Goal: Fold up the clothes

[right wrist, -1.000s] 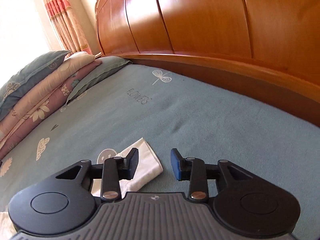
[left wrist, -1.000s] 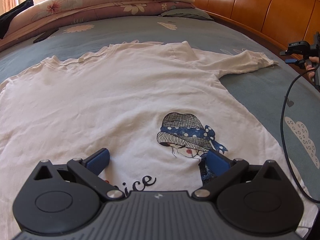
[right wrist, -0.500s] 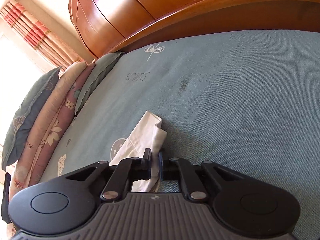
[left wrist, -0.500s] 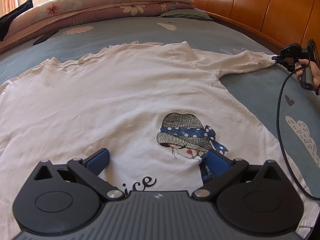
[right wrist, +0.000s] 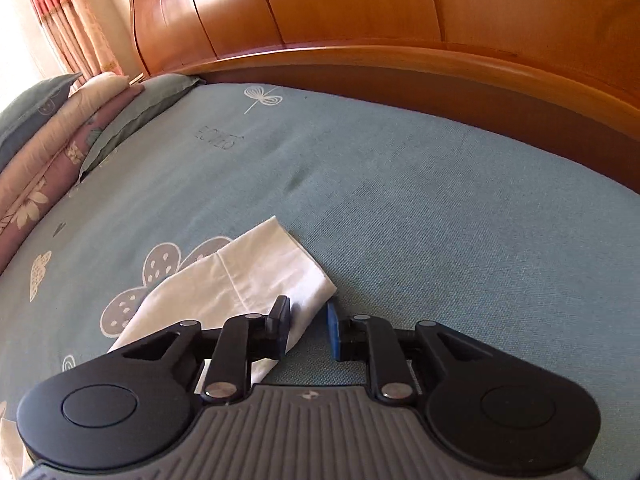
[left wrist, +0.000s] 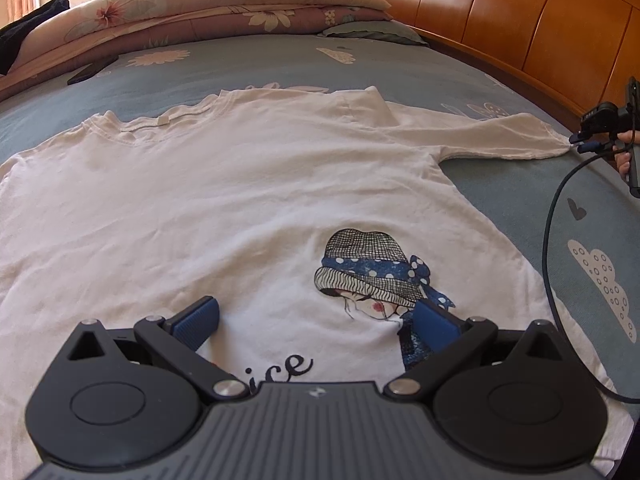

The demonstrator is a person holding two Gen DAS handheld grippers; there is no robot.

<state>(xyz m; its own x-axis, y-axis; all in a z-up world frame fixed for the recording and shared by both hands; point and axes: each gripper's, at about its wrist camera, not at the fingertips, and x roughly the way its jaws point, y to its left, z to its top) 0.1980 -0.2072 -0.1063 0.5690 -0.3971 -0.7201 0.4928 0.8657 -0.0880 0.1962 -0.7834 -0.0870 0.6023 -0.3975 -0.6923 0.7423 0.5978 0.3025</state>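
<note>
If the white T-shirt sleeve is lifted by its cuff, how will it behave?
The sleeve lies thin and creased on the bed sheet, so it will probably droop limply. The T-shirt would likely drag after it. The right gripper is opening, the cuff edge between its pads.

R gripper (right wrist: 307, 326) low over the bed (right wrist: 440, 208), jaws opening – sleeve (right wrist: 248, 280) end lies between them, cloth w/ a bit of gap to the blue pad on the right. Headboard (right wrist: 360, 12) behind, pillows (right wrist: 60, 128) stacked far left, curtain (right wrist: 68, 16) by the window.
</note>
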